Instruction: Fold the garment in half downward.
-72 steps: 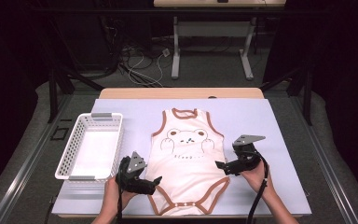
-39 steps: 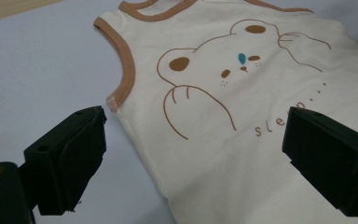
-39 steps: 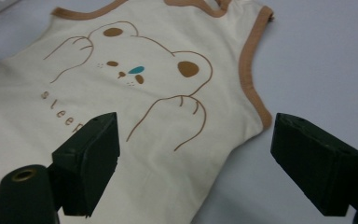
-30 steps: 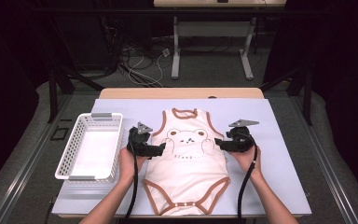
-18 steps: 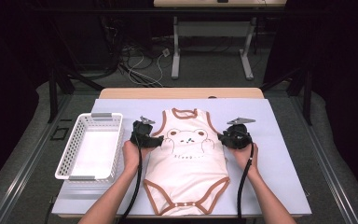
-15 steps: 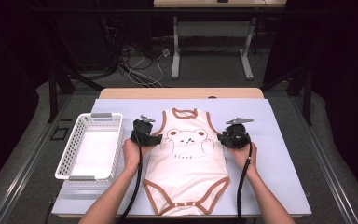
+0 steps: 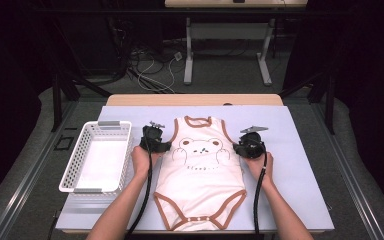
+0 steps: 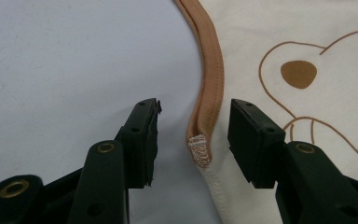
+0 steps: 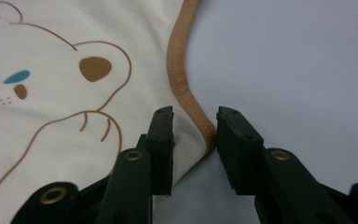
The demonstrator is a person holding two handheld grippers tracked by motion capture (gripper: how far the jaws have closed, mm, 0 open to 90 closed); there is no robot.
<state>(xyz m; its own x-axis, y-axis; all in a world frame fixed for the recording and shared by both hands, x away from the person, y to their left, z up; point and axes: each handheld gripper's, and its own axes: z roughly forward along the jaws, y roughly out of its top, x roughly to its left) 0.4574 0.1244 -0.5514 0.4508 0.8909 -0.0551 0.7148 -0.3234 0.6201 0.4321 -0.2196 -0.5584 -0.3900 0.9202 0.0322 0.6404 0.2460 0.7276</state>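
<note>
Gripping step: both armpit seams of bodysuit [image 7: 200, 175], flat mid-table, right of basket [image 7: 96, 156].
Left gripper view: left gripper [image 8: 193, 133] closing, pads astride seam, untouched.
Right gripper view: right gripper [image 9: 195, 135] narrowed, hem between, apparently unpinched.
Next: pinch, lift evenly.

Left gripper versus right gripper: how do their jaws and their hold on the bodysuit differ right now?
The left gripper stands wider than the right gripper; both have just been closing. The left straddles the bodysuit's brown armhole trim where it meets the stitched side seam; the right straddles the opposite armhole's lower end. Neither visibly presses the fabric yet. Both point down at the bodysuit's sides.
</note>
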